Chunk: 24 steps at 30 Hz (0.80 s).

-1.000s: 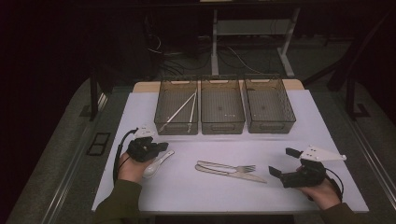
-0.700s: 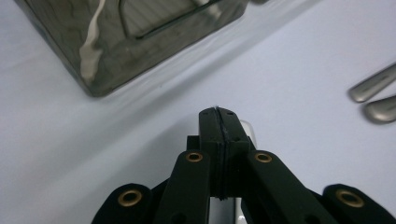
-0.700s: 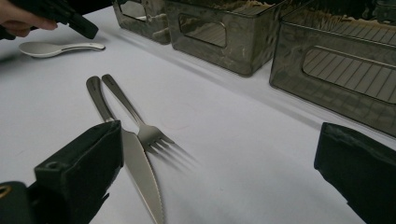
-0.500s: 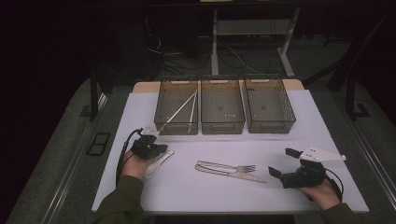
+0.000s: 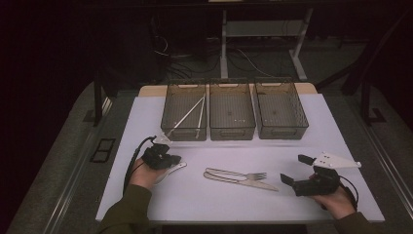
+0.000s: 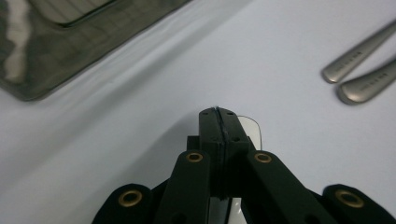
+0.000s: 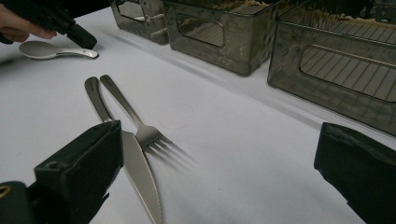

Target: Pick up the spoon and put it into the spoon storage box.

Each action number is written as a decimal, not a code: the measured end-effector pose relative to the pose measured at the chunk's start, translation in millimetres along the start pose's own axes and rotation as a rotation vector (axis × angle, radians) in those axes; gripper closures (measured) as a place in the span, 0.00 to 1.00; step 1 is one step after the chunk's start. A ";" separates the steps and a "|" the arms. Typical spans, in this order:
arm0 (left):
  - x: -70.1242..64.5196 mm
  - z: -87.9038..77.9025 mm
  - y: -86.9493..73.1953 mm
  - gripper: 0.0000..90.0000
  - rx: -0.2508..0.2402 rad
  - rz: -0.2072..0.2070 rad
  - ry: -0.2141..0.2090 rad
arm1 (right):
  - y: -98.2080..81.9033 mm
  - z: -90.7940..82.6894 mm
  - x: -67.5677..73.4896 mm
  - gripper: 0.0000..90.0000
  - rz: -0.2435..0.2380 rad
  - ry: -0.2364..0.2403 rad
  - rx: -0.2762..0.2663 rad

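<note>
White tabletop (image 5: 146, 126) is bearing a pale spoon (image 7: 51, 49) at its near left, where the left gripper (image 6: 218, 114) is clenching its thin, light, slippery handle (image 6: 250, 128) edge-on, while the right gripper (image 5: 295, 170) is resting wide open beside the knife (image 5: 243, 179).

White spoon (image 7: 51, 50), silver fork (image 5: 241, 174) and knife (image 5: 243, 181) — smoky grey bins (image 5: 233, 109).

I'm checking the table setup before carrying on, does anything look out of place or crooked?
Nothing damaged or spilled. Two chopsticks lean slanted in the left bin, tips over its near rim. The fork and knife lie loose mid-table, and the left tongs are shut on a white spoon.
</note>
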State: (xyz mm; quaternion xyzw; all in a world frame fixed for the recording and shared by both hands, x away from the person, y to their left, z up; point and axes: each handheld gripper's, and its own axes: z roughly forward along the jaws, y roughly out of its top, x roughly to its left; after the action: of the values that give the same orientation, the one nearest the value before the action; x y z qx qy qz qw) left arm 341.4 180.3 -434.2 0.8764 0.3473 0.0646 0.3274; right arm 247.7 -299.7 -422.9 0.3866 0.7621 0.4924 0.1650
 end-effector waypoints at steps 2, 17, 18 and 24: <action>-3.7 0.4 0.7 0.98 -0.004 0.008 -0.016 | 0.0 -0.2 -0.1 0.02 0.002 0.000 0.000; -21.4 -3.0 4.6 0.98 0.003 0.069 -0.080 | 0.0 -0.5 -0.4 0.02 -0.002 0.000 -0.002; -21.1 -5.9 4.8 0.98 -0.008 0.066 -0.079 | 0.0 -0.5 -0.4 0.02 -0.002 0.000 -0.002; -18.4 -30.8 0.9 0.98 -0.082 0.039 -0.037 | 0.0 -0.8 -1.0 0.02 0.002 -0.001 -0.002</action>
State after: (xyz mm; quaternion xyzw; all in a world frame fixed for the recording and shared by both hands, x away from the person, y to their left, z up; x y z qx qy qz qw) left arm 317.6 184.2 -407.6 0.8699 0.3211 0.0687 0.3680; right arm 247.9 -300.9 -422.7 0.3873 0.7612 0.4932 0.1654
